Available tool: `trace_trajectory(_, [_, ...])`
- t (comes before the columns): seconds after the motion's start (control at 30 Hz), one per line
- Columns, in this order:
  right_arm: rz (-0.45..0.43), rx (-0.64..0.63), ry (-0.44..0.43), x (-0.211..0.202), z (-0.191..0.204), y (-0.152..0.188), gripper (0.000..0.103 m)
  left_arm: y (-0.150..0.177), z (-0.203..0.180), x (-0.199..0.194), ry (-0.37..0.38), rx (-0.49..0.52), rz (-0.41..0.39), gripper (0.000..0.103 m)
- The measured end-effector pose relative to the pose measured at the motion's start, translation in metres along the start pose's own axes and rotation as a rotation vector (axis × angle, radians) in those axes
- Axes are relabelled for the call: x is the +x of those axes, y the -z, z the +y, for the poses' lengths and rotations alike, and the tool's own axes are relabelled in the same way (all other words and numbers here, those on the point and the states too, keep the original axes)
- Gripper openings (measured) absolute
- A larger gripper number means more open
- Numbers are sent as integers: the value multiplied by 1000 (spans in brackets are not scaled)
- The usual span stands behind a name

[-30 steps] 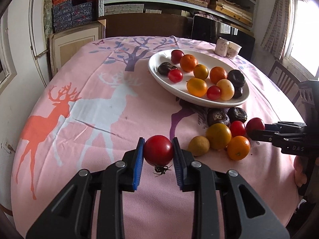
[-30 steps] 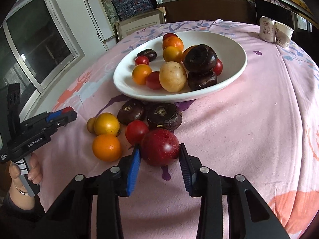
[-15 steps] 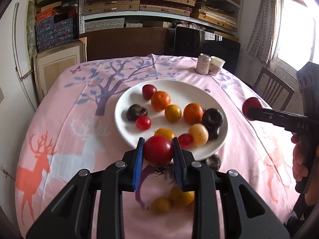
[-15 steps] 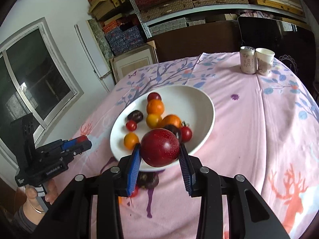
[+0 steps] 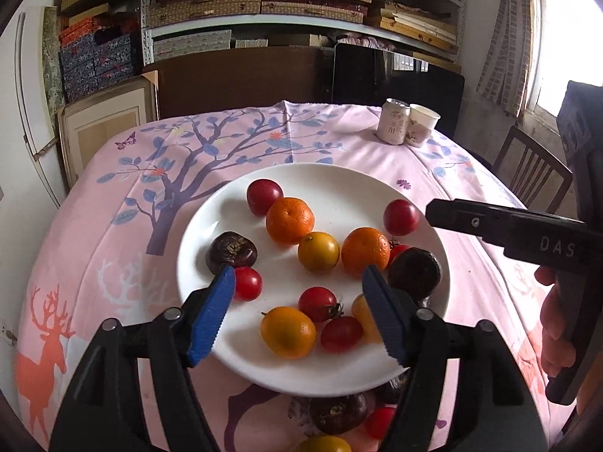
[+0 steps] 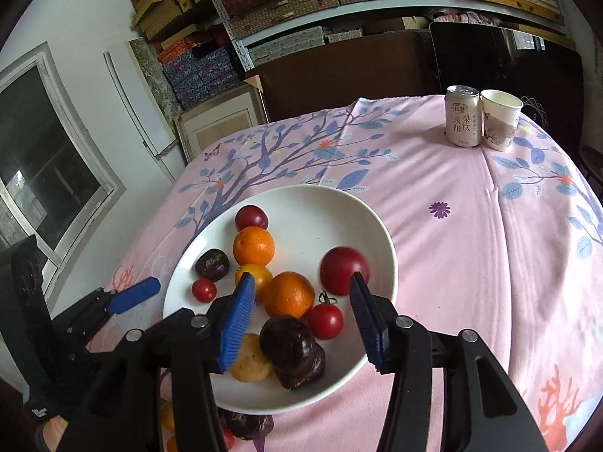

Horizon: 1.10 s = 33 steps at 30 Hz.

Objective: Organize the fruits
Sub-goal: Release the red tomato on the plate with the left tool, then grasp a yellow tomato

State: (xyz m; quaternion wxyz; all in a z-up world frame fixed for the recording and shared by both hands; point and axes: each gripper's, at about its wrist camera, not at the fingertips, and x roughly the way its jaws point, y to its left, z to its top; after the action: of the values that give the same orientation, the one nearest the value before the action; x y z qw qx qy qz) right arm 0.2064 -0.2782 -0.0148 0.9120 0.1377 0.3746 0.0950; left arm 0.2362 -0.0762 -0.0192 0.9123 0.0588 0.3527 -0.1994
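Shelves of stacked boxes back a round worktop (image 5: 339,139) under a pink deer-and-tree cloth; on it sits the white plate (image 5: 350,177), already carrying most of the fruit; a few pieces are left on the cloth at its near edge, a dark purple fruit (image 5: 337,412) and a small red one (image 5: 378,420) among them, below and behind both sets of fingers; the left gripper (image 5: 297,314) looks slightly nearer to them, though the fisheye makes that hard to judge; the right gripper (image 6: 299,318) hangs over the plate too; both spread wide, holding nothing.
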Motion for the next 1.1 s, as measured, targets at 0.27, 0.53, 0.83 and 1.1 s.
trace_trajectory(0.27, [-6,-35,-19,-48,2,70,52,59,4,-61,-12,58,-5,69])
trace_trajectory(0.53, [25,30,-71,-60,-17,134,53,121,15,-72,-92,129,81,70])
trace_trajectory(0.83, [11,63,-95,-61,-22,137,54,123,13,-48,-67,131,167,52])
trace_trajectory(1.1, [16,55,-99,-61,-21,137,54,119,13,-38,-56,111,200,48])
